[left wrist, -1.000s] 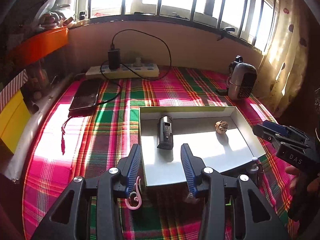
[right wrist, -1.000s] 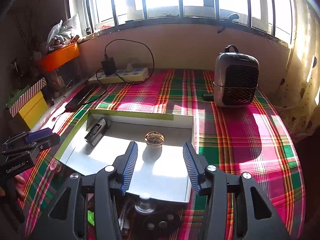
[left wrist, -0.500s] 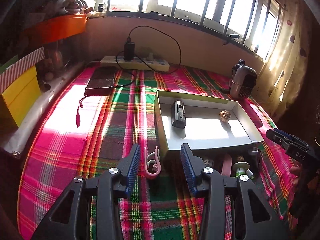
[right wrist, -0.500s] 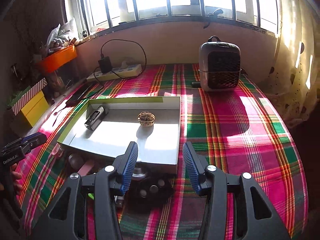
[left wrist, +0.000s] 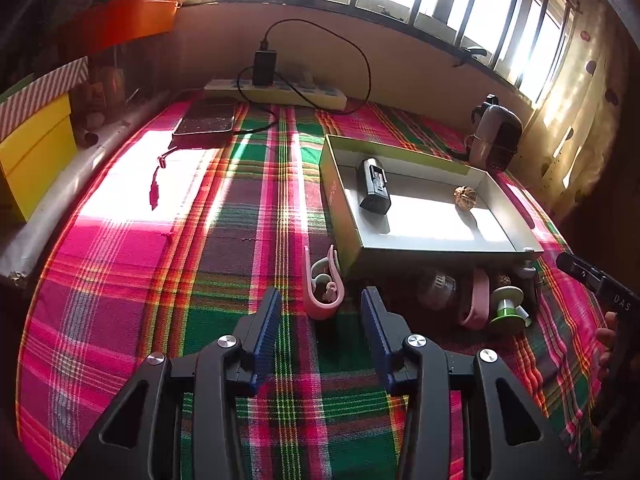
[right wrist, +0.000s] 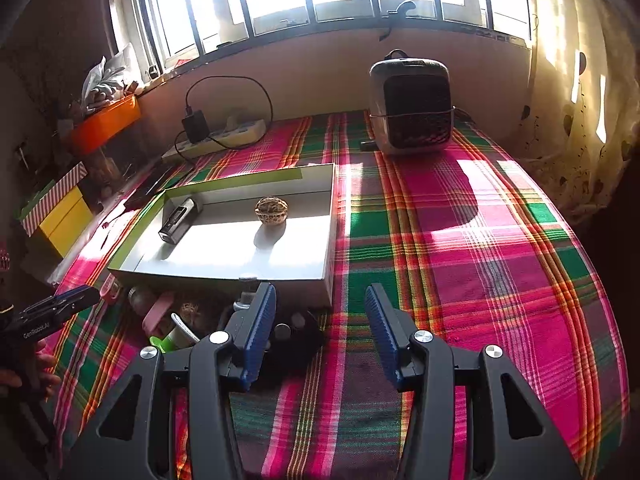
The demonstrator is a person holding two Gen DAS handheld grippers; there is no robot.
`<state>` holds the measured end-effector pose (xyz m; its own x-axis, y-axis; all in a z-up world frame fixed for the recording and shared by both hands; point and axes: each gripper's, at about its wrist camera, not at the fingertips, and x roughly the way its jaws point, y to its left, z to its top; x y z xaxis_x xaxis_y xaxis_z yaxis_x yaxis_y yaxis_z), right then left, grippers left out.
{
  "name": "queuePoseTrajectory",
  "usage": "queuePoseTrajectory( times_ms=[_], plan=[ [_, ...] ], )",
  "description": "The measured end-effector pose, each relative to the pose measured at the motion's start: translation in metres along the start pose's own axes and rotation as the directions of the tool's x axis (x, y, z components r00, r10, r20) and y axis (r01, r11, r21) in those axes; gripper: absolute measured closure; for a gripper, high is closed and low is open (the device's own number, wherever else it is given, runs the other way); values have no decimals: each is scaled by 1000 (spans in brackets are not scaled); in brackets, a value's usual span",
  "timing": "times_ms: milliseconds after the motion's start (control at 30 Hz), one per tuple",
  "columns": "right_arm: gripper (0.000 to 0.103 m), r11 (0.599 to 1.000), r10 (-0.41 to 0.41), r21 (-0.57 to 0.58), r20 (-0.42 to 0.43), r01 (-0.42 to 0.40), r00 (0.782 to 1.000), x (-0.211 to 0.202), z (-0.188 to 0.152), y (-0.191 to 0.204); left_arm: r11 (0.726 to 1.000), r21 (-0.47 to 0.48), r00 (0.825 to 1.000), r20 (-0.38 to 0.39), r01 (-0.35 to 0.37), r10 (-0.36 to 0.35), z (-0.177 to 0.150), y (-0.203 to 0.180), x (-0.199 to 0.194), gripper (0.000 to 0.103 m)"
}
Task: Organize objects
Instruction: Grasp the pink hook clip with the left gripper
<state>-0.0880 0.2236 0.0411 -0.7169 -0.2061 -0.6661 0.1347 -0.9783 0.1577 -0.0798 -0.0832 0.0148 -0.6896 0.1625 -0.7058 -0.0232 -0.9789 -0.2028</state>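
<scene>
A plaid-covered counter (left wrist: 224, 240) carries everything, with a fan heater (right wrist: 412, 108) and a power strip (left wrist: 280, 94) along its far edge. Toward the middle sits a shallow tray (left wrist: 436, 254), holding a dark battery pack (left wrist: 374, 192) and a walnut (left wrist: 465, 197). Just beside the tray's near wall lies a row of loose items: a green spool (left wrist: 506, 306), a pink strap (left wrist: 478, 300), and at the left end a pink earhook (left wrist: 322, 288). The left gripper (left wrist: 320, 320) hangs released and empty, the earhook straight ahead between its fingertips, long axis running roughly along the fingers. The right gripper (right wrist: 320, 320) is likewise released, over a dark object too shadowed to name. The left is probably nearer the earhook.
</scene>
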Motion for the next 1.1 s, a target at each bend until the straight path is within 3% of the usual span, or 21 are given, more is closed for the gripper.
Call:
queuePoseTrajectory(
  times_ms=[467, 900, 1100],
  plan=[
    [55, 1000, 2, 11, -25, -1, 1000, 10, -2, -2, 998, 9, 997, -46, -54, 55, 11, 1, 24, 63],
    [55, 1000, 7, 6, -46, -7, 999, 19, -3, 3, 987, 100, 990, -57, -124, 131, 20, -4, 36, 63],
    [55, 1000, 16, -4, -56, -17, 998, 19, -6, 6, 992, 55, 991, -50, -118, 121, 21, 4, 34, 74]
  ],
)
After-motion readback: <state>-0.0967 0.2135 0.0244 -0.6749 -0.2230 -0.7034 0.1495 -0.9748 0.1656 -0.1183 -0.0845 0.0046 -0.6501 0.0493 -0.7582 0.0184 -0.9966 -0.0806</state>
